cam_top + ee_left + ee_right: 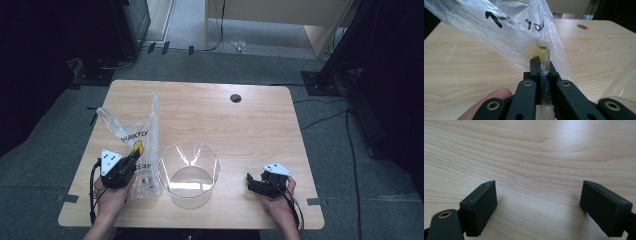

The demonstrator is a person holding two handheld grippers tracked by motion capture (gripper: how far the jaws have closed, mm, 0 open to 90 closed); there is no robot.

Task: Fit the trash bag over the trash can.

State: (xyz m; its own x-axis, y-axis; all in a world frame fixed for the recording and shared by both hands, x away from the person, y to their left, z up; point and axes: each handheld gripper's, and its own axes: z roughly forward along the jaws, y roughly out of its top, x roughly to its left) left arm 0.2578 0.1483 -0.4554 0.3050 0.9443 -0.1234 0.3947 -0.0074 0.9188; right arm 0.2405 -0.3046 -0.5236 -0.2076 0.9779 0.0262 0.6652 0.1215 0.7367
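A clear plastic bag (141,145) with black lettering and a yellow patch is lifted off the left part of the wooden table (250,125). My left gripper (133,153) is shut on the bag's edge; in the left gripper view the film (499,32) is pinched between the black jaws and fans upward from my left gripper (542,65). A clear round container (189,174) stands just right of the bag, near the front. My right gripper (249,182) rests low at the front right, open, with only bare wood between its fingers (480,206); midpoint (539,202).
A small dark hole (235,98) sits near the table's far edge. Beyond the table are grey floor, cables (325,117) on the right and dark stands at the back. A rim of the clear container (621,90) shows at the right in the left gripper view.
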